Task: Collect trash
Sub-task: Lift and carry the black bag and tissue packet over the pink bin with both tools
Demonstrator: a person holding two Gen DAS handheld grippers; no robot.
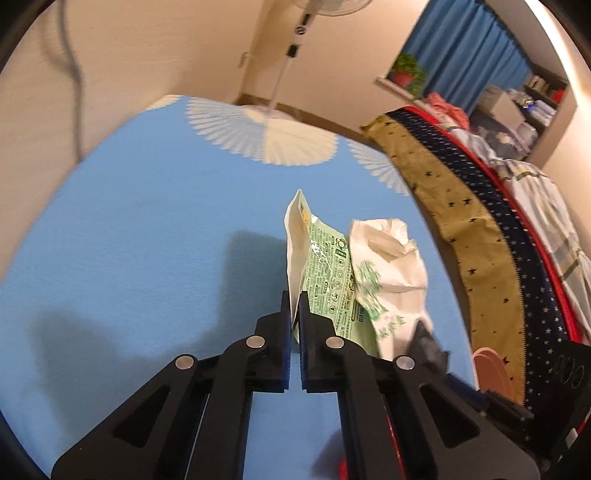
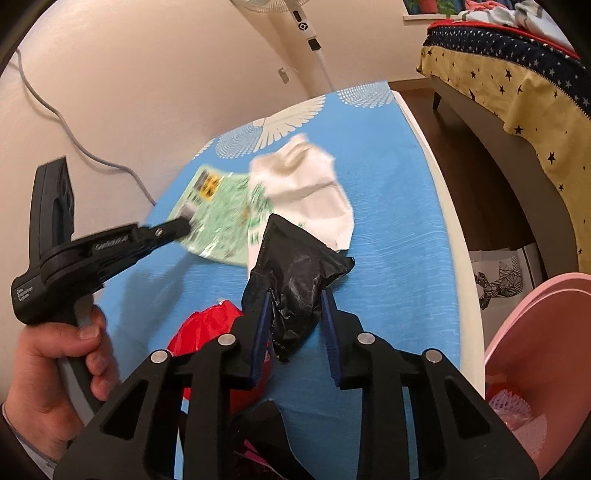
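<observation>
Left wrist view: the left gripper (image 1: 294,301) has its jaws drawn nearly together, pinching the white edge of a green printed wrapper (image 1: 328,280). The wrapper stands up from the blue tablecloth (image 1: 147,240), and a crumpled white paper bag (image 1: 391,266) with green print lies against its right side. A corner of black plastic (image 1: 428,343) shows just beyond the right finger. To the right runs a bed with a yellow star-patterned cover (image 1: 461,221); a pink rim (image 1: 491,373) peeks out below it. A standing fan (image 1: 291,48) rises past the far end of the table — its pole blurred.

Right wrist view: the right gripper (image 2: 297,306) has its jaws apart, and a crumpled black plastic bag (image 2: 295,266) lies between the blue pads, touching the left one; I cannot tell whether the right pad touches it. A red plastic piece (image 2: 207,325) sits on the blue tablecloth (image 2: 388,221) just left of the fingers. Farther off, the left gripper (image 2: 184,223), gripped by the person's hand (image 2: 55,369), is clamped on the green printed wrapper (image 2: 218,214), with the white paper bag (image 2: 306,184) beside it — both are motion-blurred. A pink bin (image 2: 535,332) stands off the table's right edge with pale netting (image 2: 513,406) inside. The star-patterned bed cover (image 2: 517,81) hangs at upper right, and the fan (image 2: 306,29) stands against the wall.
</observation>
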